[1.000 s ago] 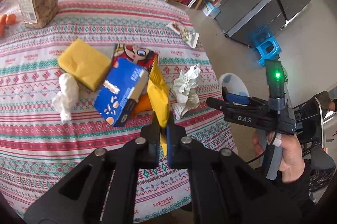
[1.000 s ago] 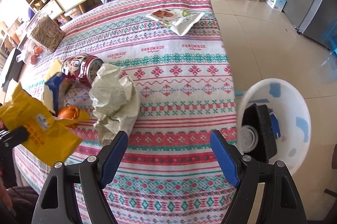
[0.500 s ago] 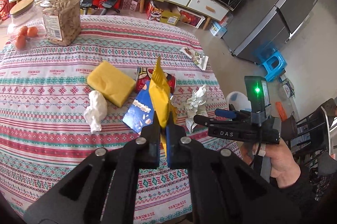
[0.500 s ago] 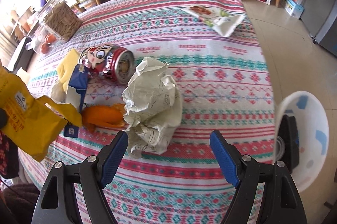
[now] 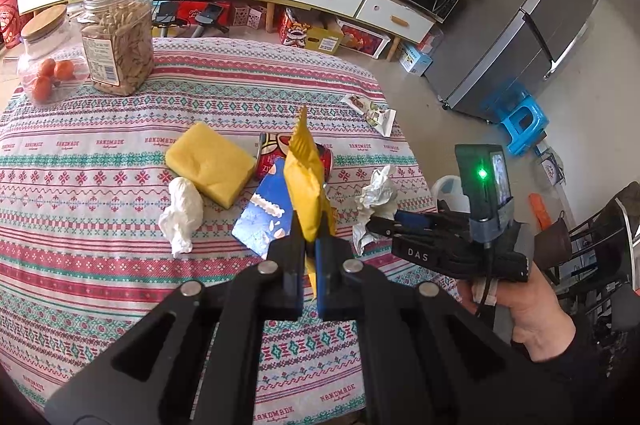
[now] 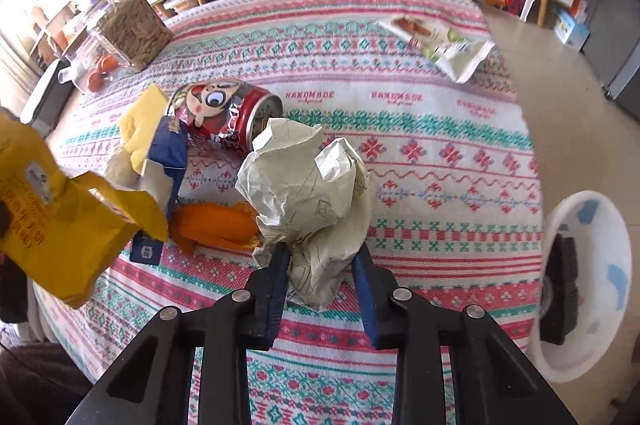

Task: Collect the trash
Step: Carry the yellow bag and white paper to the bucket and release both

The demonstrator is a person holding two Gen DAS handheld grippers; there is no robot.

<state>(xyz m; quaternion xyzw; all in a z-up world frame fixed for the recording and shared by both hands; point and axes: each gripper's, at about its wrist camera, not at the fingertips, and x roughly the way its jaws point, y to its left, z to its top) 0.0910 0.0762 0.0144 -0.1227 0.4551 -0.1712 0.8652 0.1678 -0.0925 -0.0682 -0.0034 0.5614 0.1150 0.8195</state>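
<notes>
My left gripper (image 5: 310,257) is shut on a yellow snack bag (image 5: 304,185), which it holds up above the patterned tablecloth (image 5: 80,265). The same bag (image 6: 60,225) hangs at the left of the right wrist view. My right gripper (image 6: 320,265) points down over a crumpled white paper ball (image 6: 308,193), its jaws closing with both blue pads against the paper's lower part. From the left wrist view, that gripper (image 5: 400,221), held by a hand, reaches the paper ball (image 5: 374,193) near the table's right edge.
A red cartoon can (image 6: 224,117), a blue carton (image 6: 168,145), an orange peel (image 6: 212,225), a yellow sponge (image 5: 210,161) and a white tissue wad (image 5: 182,213) lie on the table. A snack wrapper (image 6: 444,41) lies far right. A white bin (image 6: 592,265) stands on the floor. Two jars (image 5: 120,37) stand at the back.
My right gripper moved left over the paper ball and its jaws closed in onto it. The left gripper tilted up a little, still holding the yellow bag.
</notes>
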